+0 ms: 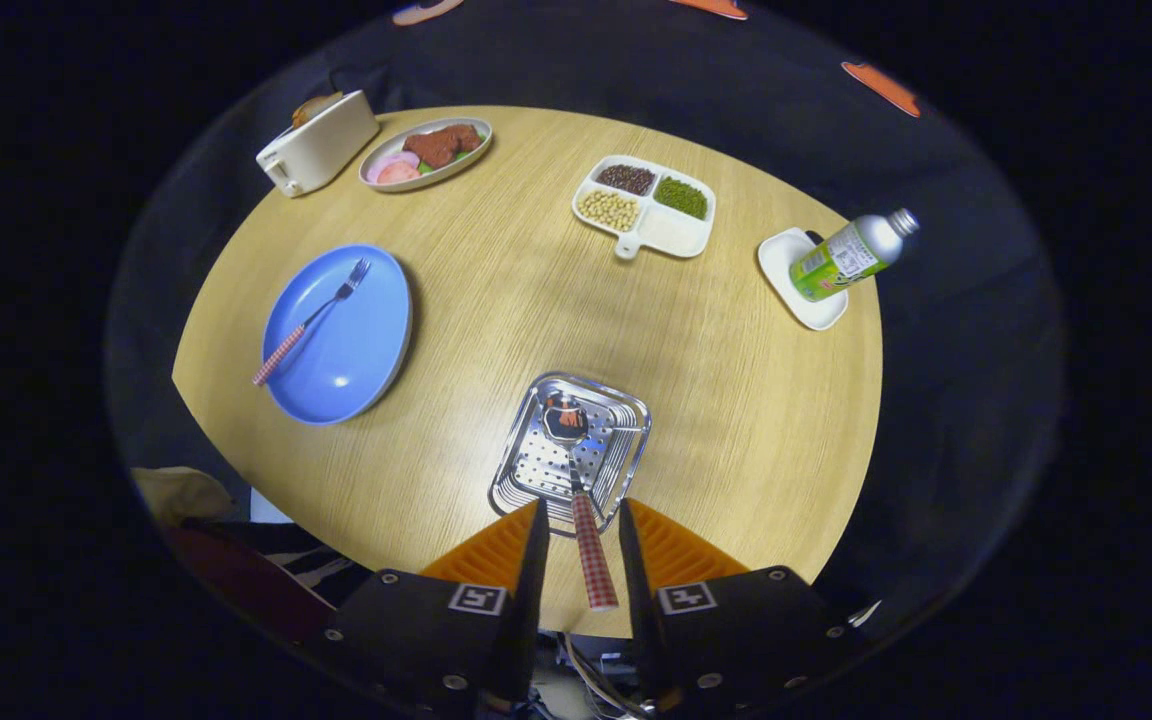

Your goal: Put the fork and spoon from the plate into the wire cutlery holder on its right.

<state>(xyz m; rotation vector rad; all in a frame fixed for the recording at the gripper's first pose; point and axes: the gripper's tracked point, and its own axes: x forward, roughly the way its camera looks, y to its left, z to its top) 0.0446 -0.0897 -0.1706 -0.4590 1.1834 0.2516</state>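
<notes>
Spoon (581, 490) is hanging bowl-down between the fingers of the gripper (582, 530), right above the wire cutlery holder (626, 440) sitting just ahead of them on the round wooden table (496, 290). The jaws look narrowed on the checkered handle, though whether both pads actually press it is a close call from this angle. Looks like the drop-in step: best bet is to keep the spoon upright, lower it until the bowl sits well inside the holder's rim, then let go, so it doesn't tip out over the edge. Fork (311, 322) lies on the blue plate (371, 350) off to the left, not yet moved. Farther back are a toaster (316, 145), an oval dish of food (426, 152), a divided bean tray (644, 205) and a bottle (851, 255) on a small white dish (798, 285). Nothing stands between spoon and holder.
</notes>
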